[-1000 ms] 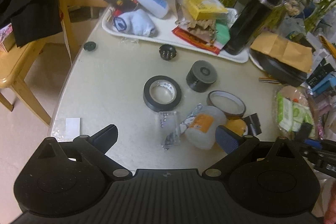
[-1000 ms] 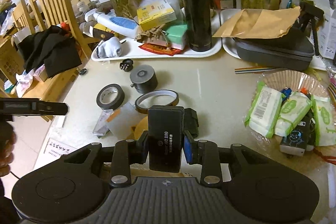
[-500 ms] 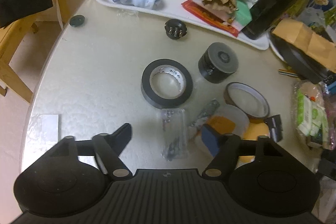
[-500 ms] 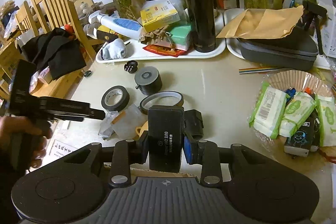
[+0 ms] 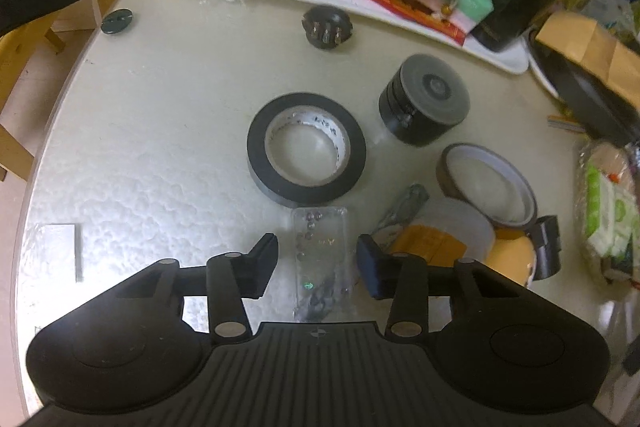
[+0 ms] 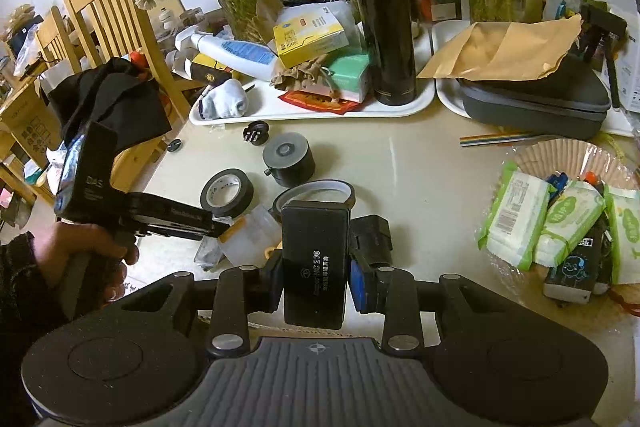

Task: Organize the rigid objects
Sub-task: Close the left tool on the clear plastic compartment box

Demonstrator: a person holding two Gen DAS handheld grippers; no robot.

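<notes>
now left hand-held gripper (image 5: pixel 317 259) closing around, seemingly untouched, clear packet (image 5: pixel 320 259).

Table (image 5: pixel 160 131): pale, pebbled glossy top. Tape roll (image 5: pixel 306 149): matt black, white paper core. Clear plastic box (image 5: pixel 322 259), 6 o'clock of roll. Flask (image 6: pixel 384 19): glossy black. Chair (image 6: pixel 116 23): wood.

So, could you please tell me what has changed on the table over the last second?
The left gripper has come down over the small clear plastic box; its jaws have just been closing around it, pads not yet touching. The right gripper stays shut on the black rectangular case. The black tape roll and the rest are unmoved.
</notes>
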